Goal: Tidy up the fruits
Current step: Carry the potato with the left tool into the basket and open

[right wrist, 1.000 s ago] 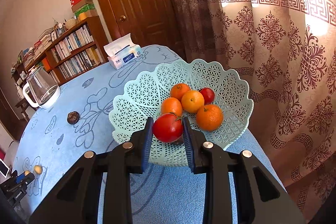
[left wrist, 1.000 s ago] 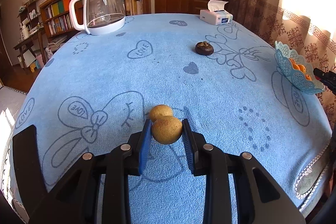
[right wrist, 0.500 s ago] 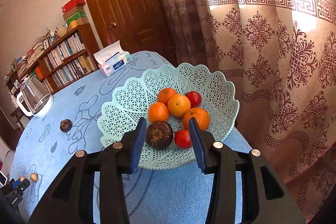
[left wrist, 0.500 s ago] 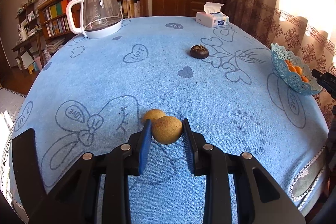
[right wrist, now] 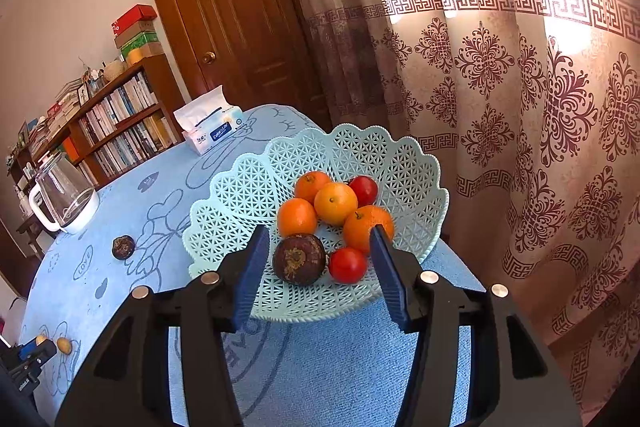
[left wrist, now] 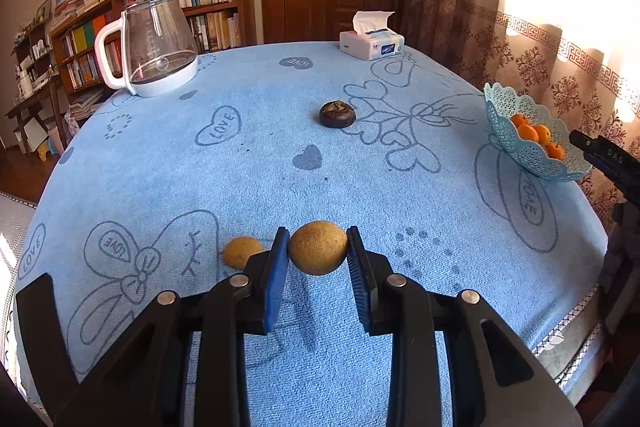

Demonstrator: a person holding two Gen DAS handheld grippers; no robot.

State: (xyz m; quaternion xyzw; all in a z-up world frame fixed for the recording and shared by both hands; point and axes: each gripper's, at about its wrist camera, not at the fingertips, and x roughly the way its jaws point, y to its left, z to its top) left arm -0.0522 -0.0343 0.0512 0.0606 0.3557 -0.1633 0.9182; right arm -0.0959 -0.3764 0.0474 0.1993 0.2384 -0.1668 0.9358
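Observation:
My left gripper [left wrist: 318,253] is shut on a round tan fruit [left wrist: 318,247], held just above the blue cloth. A second tan fruit [left wrist: 241,252] lies on the cloth to its left. A dark mangosteen [left wrist: 337,113] lies mid-table. The pale blue lattice basket [right wrist: 248,187] stands at the table's right edge, also in the left wrist view [left wrist: 532,155]. It holds several oranges [right wrist: 335,203], two red fruits [right wrist: 347,265] and a dark mangosteen [right wrist: 299,259]. My right gripper [right wrist: 316,263] is open and empty over the basket's near rim.
A glass kettle [left wrist: 154,47] with a white handle stands at the far left of the table. A tissue box [left wrist: 371,43] sits at the far edge. Bookshelves, a wooden door and patterned curtains [right wrist: 540,107] surround the table.
My right gripper opened, let a red fruit into the basket and drew back. My left gripper lifted the tan fruit and shifted right, away from the second tan fruit.

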